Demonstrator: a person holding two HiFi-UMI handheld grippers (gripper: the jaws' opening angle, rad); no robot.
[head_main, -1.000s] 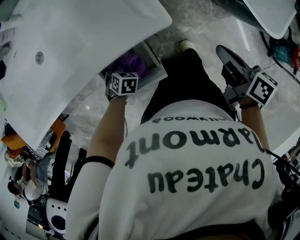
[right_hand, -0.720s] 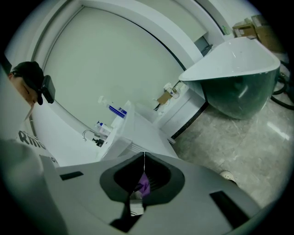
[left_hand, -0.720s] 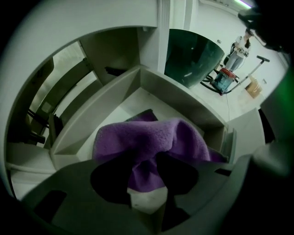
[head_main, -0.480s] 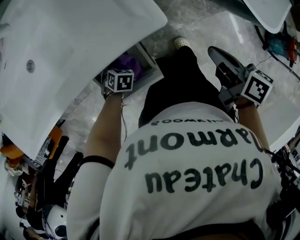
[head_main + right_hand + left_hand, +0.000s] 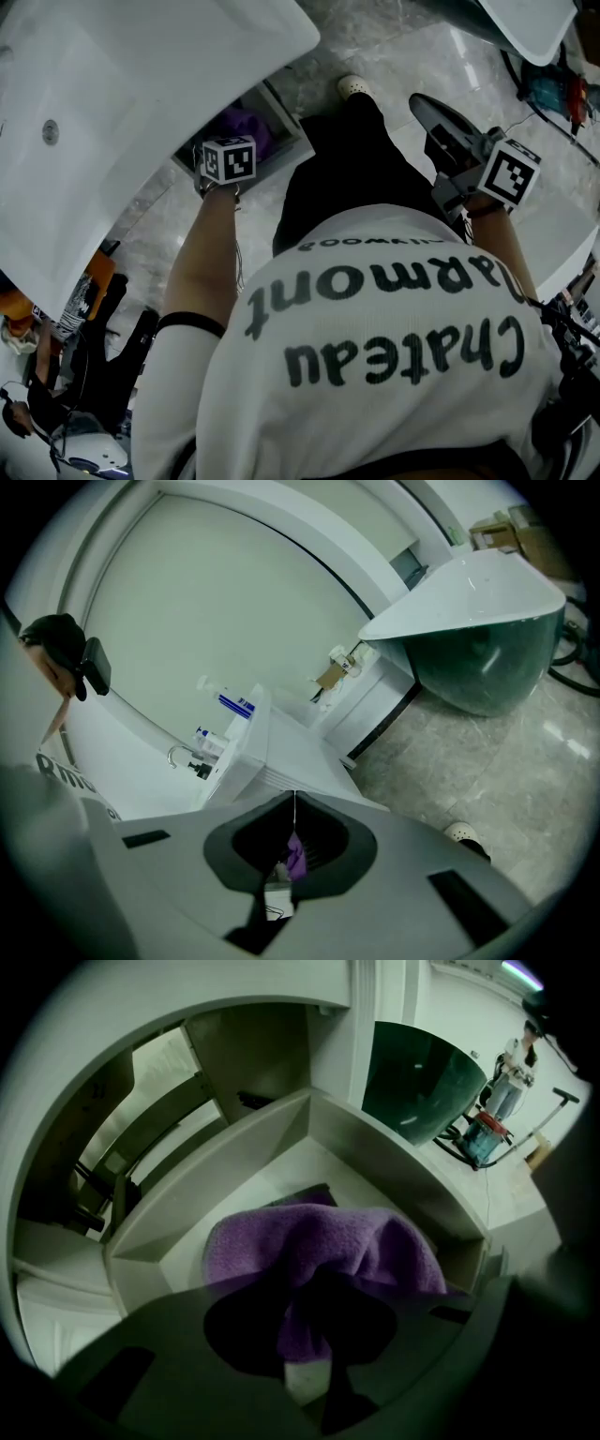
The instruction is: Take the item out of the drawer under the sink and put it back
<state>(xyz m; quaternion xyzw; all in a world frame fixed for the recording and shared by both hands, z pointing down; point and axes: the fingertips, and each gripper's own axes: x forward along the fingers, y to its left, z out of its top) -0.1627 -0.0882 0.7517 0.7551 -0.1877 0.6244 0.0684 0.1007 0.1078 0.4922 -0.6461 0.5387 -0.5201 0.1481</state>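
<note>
A crumpled purple cloth lies in the open white drawer under the sink. The head view shows the cloth just beyond my left gripper's marker cube, which hides the jaws there. My left gripper points steeply down into the drawer. Its jaws have just been closing, and a fold of the cloth is pinched between them. My right gripper hangs out to the right over the marble floor, away from the drawer. Its jaws meet in a thin line and hold nothing.
The sink's white top overhangs the drawer on the left. A second basin stands at the right. The person's shoe is on the floor by the drawer. Bottles sit on the counter, and a vacuum stands farther off.
My left gripper has sunk a little toward the cloth in the drawer. The right gripper has kept its place.
</note>
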